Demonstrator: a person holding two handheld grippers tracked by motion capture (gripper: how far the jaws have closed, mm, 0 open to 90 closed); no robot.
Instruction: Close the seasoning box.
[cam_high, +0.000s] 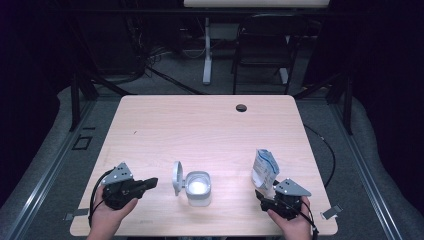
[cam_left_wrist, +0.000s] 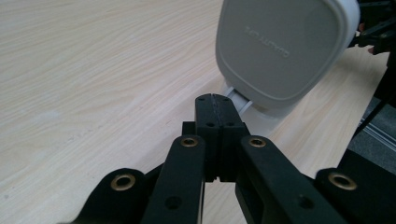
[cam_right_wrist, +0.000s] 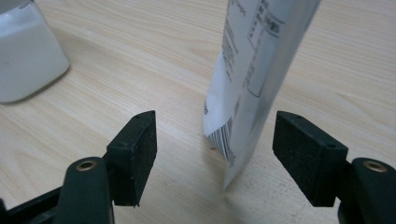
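Left gripper view: left claw (cam_left_wrist: 215, 100) is sitting fully closed w/ nothing between its jaws, tips just short of the hinge of the white container's (cam_high: 198, 188) flipped-up lid (cam_left_wrist: 280, 49). In the right gripper view, right claw (cam_right_wrist: 215, 149) is standing wide open, pads either side of the upright white pouch (cam_right_wrist: 254, 70) w/o touching it. In the high view the container is resting open near the front-middle of the worktop (cam_high: 200, 125), lid on its left side, pouch standing to its right, just ahead of the right claw.
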